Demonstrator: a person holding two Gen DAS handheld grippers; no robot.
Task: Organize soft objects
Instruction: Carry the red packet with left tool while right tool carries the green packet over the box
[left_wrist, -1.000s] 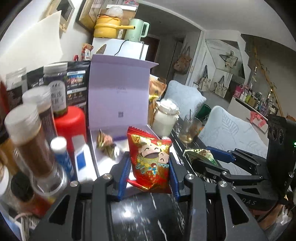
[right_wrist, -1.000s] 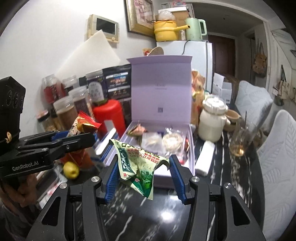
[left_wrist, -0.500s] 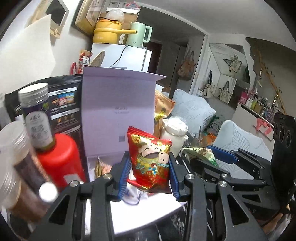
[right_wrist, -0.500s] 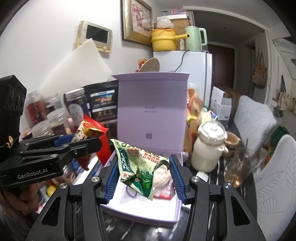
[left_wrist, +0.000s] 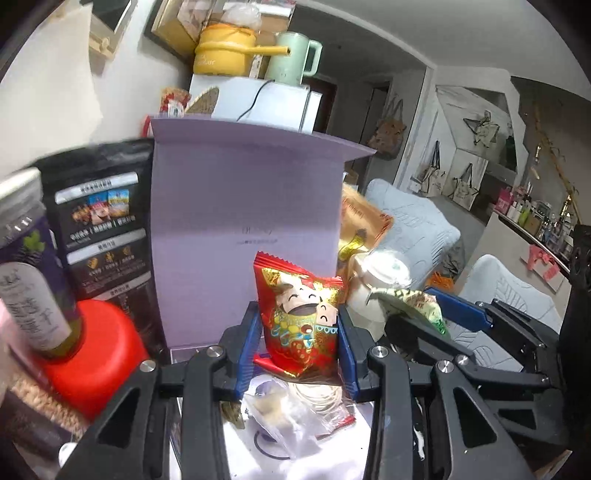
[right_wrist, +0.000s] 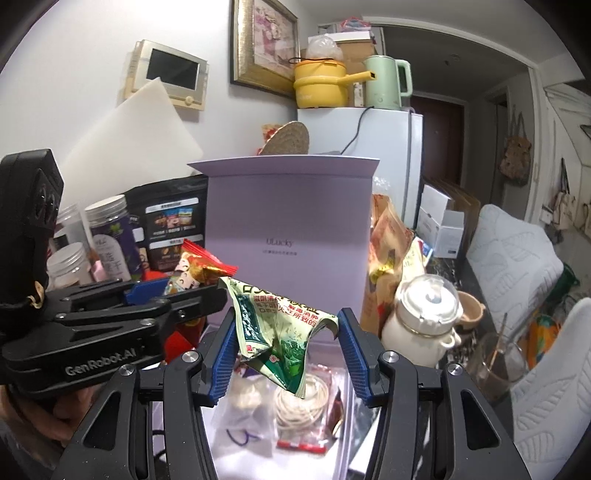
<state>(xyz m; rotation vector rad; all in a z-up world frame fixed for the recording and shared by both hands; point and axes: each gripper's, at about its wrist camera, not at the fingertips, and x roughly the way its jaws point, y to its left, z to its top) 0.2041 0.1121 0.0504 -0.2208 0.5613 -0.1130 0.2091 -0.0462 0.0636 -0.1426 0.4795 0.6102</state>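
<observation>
Red snack packet (left_wrist: 300, 325), printed with a smiling cartoon figure, stands upright at the centre of the left wrist view, pinched between the blue pads (left_wrist: 246, 350) of the left gripper (left_wrist: 299, 354). Below it, at the bottom centre, clear sachets (left_wrist: 280, 410) lie in the open lilac box (left_wrist: 243, 229), whose raised lid fills the middle of the frame. In the right wrist view, the right gripper (right_wrist: 288, 354) clamps a crumpled green sachet (right_wrist: 275, 332) at the centre, above the same box's tray, where a coil of pale noodles (right_wrist: 301, 404) lies in a wrapper. At the left of that frame the left gripper (right_wrist: 184, 291) shows from the side with its red packet (right_wrist: 199, 267). A white lidded jar (right_wrist: 424, 317) stands right of the box.
</observation>
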